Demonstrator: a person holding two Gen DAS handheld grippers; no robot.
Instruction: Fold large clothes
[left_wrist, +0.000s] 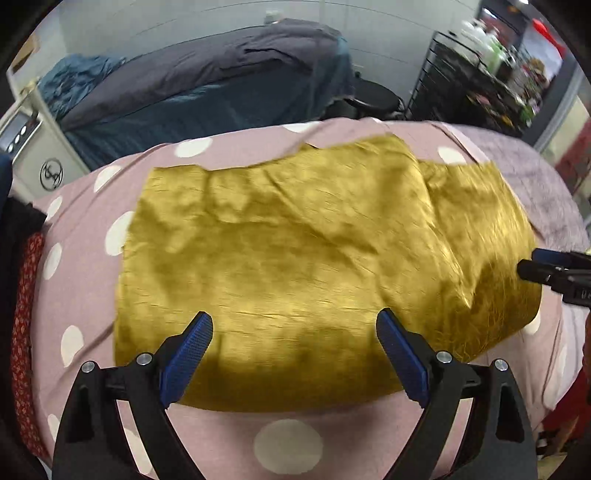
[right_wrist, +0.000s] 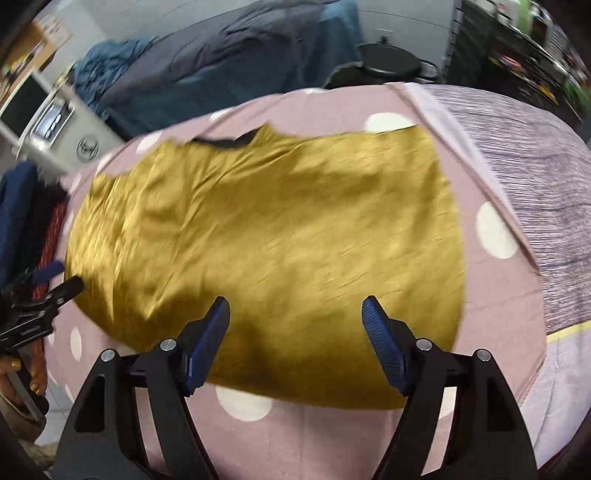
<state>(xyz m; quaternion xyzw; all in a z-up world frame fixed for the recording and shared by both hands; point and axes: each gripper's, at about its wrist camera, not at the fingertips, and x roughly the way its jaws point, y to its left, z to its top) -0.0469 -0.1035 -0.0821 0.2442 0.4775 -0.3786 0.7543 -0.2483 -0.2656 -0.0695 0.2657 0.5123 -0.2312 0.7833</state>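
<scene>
Shelf clutter (left_wrist: 517, 74) upper right: motion-blurred, unreadable. Other gripper (left_wrist: 554, 273) cut by right edge; clothes pile (right_wrist: 22, 221) cut left.

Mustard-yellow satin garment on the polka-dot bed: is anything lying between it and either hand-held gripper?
Nothing visible. The mustard-yellow satin garment lies bare on the pink polka-dot bedcover; the left hand-held gripper and right hand-held gripper hang open over its near edge, with nothing between the jaws.
</scene>
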